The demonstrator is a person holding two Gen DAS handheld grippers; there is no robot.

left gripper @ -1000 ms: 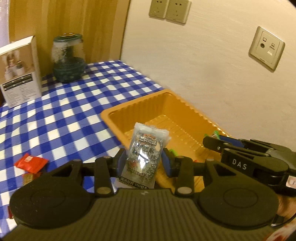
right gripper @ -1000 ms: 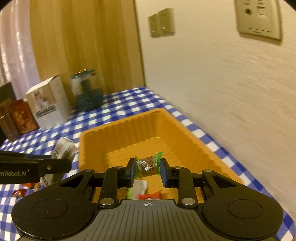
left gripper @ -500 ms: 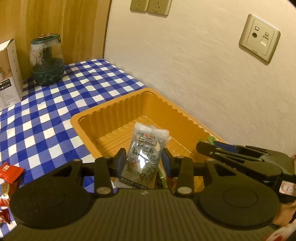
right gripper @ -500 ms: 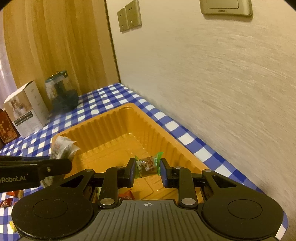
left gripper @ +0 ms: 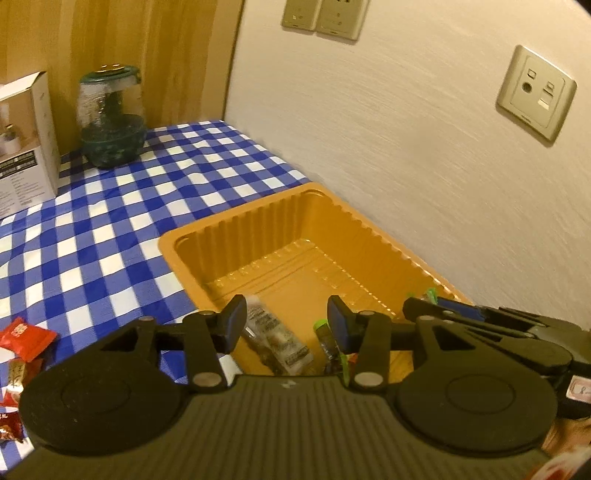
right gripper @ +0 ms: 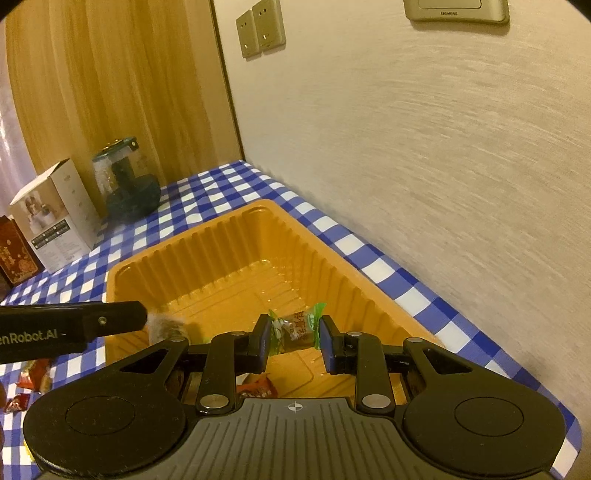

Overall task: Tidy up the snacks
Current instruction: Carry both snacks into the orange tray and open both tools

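- A worktop [left gripper: 110, 229] under a blue-and-white checked cloth, set into a corner.
- A dark green glass jar [left gripper: 110, 118] with a lid, at the far end against the wood panel [left gripper: 147, 55].
- A white carton [left gripper: 26, 136], standing upright just beside the jar, with a printed photo and small text on its front.
- A dark red box [right gripper: 14, 254], beside the white carton, only partly in view.
- A pale textured wall [left gripper: 388, 147] along the worktop's far side.
- A double socket plate [left gripper: 325, 16] high on that wall.
- A data-and-aerial outlet plate [left gripper: 535, 94], further along the same wall.
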